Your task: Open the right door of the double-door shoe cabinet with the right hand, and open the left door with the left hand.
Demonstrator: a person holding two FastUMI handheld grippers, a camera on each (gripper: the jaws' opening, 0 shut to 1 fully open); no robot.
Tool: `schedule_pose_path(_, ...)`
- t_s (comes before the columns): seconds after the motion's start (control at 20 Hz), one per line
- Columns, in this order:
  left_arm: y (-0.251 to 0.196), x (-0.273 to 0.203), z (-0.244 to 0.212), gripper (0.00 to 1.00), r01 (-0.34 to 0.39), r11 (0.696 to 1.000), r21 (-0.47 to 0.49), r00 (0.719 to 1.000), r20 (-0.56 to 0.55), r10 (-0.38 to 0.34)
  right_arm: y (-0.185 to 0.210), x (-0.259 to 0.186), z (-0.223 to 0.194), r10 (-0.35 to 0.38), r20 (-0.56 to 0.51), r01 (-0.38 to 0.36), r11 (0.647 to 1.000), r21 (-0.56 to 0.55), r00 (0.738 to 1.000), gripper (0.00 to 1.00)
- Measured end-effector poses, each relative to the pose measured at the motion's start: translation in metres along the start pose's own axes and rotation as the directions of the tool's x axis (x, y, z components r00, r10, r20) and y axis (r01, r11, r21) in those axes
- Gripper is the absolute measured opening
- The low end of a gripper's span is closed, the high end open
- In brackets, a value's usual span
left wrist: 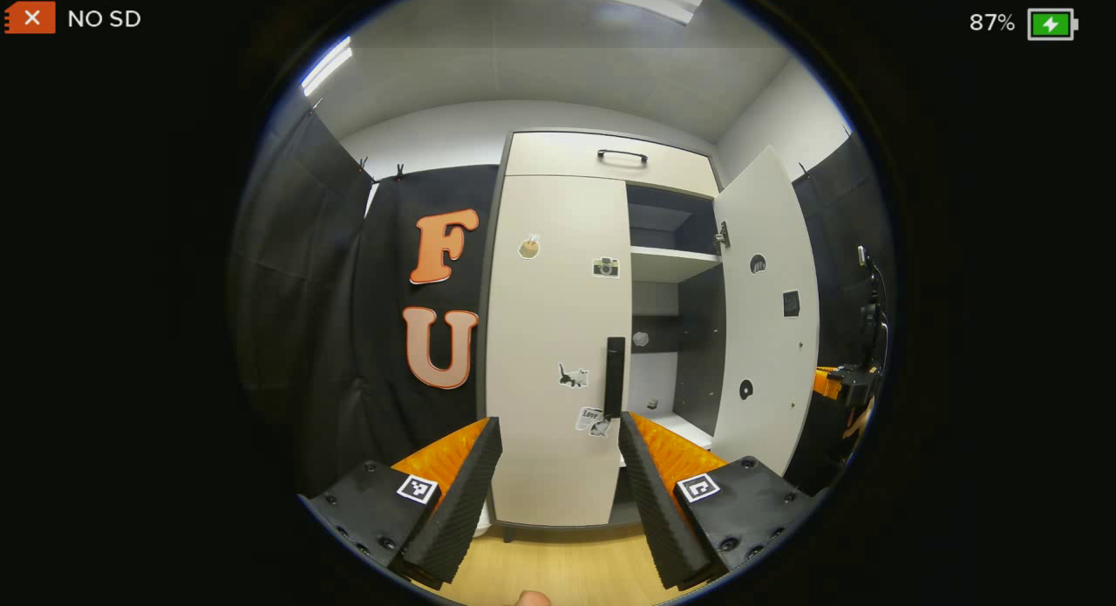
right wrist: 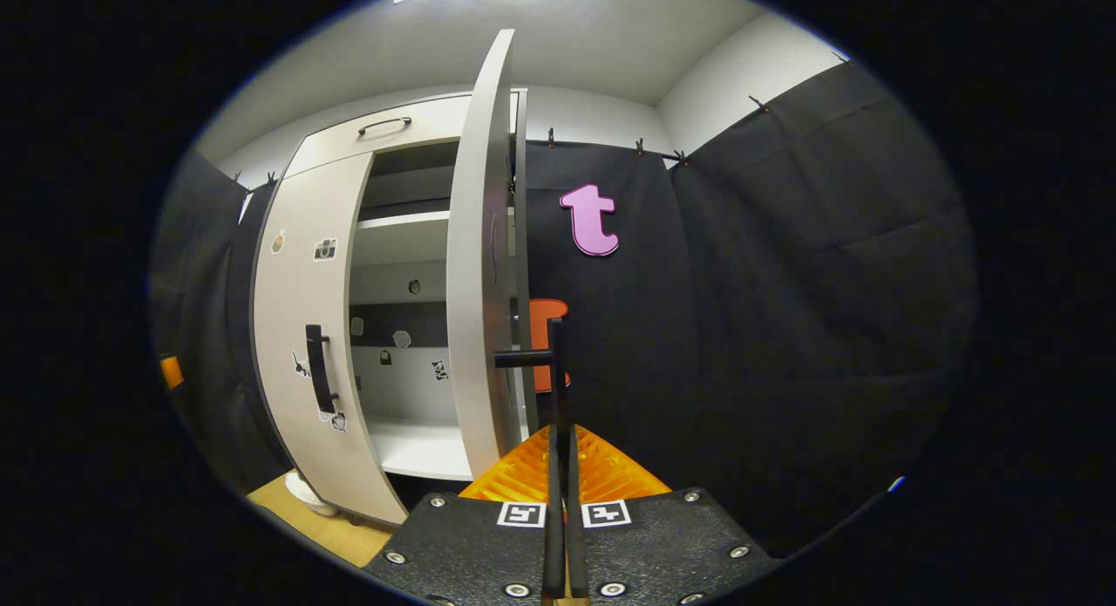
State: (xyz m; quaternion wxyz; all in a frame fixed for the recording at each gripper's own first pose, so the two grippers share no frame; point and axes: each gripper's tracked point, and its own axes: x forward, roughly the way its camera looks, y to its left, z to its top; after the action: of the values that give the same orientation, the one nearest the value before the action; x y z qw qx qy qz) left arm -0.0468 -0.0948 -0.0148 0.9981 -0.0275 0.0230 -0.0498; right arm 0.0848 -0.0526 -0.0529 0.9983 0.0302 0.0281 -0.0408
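Note:
The shoe cabinet's left door is closed, with a black vertical handle near its right edge. My left gripper is open and stands short of this door, its right finger just below the handle and not touching it. The right door is swung wide open. In the right gripper view that door shows edge-on, and my right gripper is shut on its black handle. The right gripper also shows far right in the left gripper view. The left door and its handle show at the left.
A drawer with a black handle tops the cabinet. Inside are white shelves and a dark back panel. The floor is light wood. Black cloth walls flank the cabinet. A small white object lies by the cabinet's foot.

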Motion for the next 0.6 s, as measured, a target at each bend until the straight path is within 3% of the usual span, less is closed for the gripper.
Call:
schedule_pose_path(0.15, -0.015, 0.015, -0.005, 0.81, 0.015, 1.0, -0.008, 1.0, -0.007, -0.015, -0.009, -0.01, 0.004, -0.003, 0.015, 0.003, 1.0, 0.0, 1.0, 0.04)
schedule_pose_path(0.25, -0.028, 0.029, -0.01, 0.81, 0.042, 0.999, -0.016, 0.999, -0.011, -0.042, -0.024, -0.017, 0.012, -0.044, 0.038, 0.045, 0.999, -0.018, 0.998, 0.16)
schedule_pose_path(0.4, -0.037, 0.051, -0.021, 0.82, 0.047, 0.999, -0.017, 0.998, -0.03, -0.047, -0.042, -0.03, 0.026, -0.09, 0.083, 0.091, 0.996, -0.016, 0.993, 0.59)
schedule_pose_path(0.55, -0.048, 0.076, -0.03, 0.82, 0.05, 0.998, -0.032, 0.997, -0.051, -0.051, -0.048, -0.042, 0.033, -0.082, 0.105, 0.082, 0.997, 0.008, 0.991, 0.89)
schedule_pose_path(0.6, -0.051, 0.084, -0.033, 0.82, 0.053, 0.998, -0.031, 0.997, -0.06, -0.055, -0.049, -0.046, 0.034, -0.075, 0.113, 0.075, 0.997, 0.008, 0.991, 0.92)
